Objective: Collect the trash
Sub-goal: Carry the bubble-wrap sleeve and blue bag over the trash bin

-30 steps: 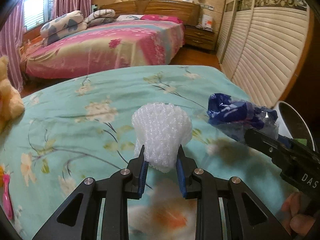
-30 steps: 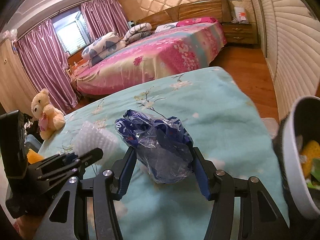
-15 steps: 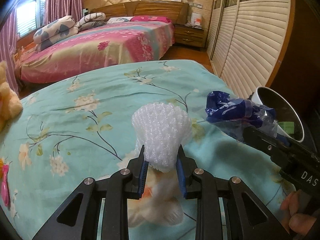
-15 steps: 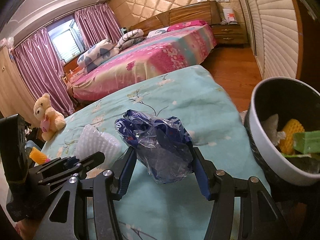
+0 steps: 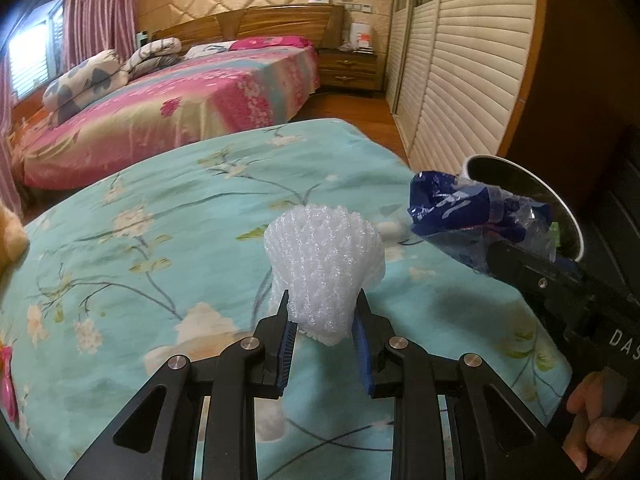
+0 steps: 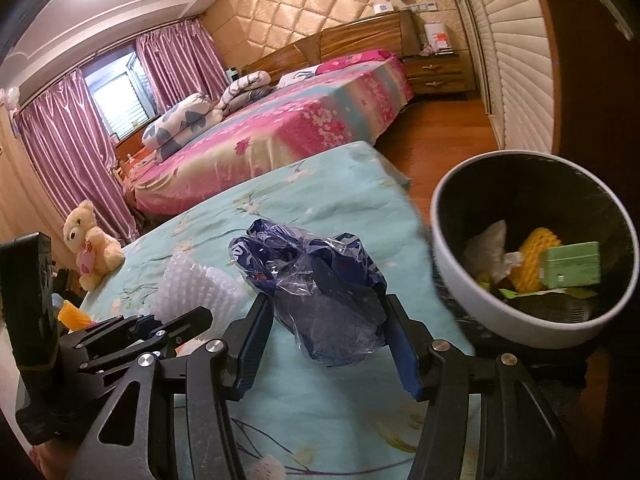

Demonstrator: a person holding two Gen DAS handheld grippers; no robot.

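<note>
Two claws, both loaded. My left gripper (image 5: 323, 322) pinches a white foam fruit net (image 5: 322, 264) between its blue pads, the net bulging up and out above the fingertips, held over the turquoise floral bedspread (image 5: 160, 240). My right gripper (image 6: 326, 340) is clamped on a crumpled blue-and-clear plastic bag (image 6: 316, 280), which fills the gap between its fingers and spills over the top.

From the right wrist view, the left gripper (image 6: 188, 318) sits just beside mine on the left, the foam net (image 6: 192, 288) showing above it. From the left wrist view, the bag (image 5: 472, 216) hangs near the edge of the bed, in front of the bin's rim.

Just to the right of the bag stands a white trash bin (image 6: 452, 276) with a dark inside, beside the bed. In it lie a yellow foam net (image 6: 534, 256), a green box (image 6: 572, 266), what looks like crumpled tissue (image 6: 490, 252), and other wrappers I cannot make out.

Farther off, a teddy bear (image 6: 90, 246) sits on the bedspread's far left, and a pink floral bed (image 6: 288, 128) lies beyond.
</note>
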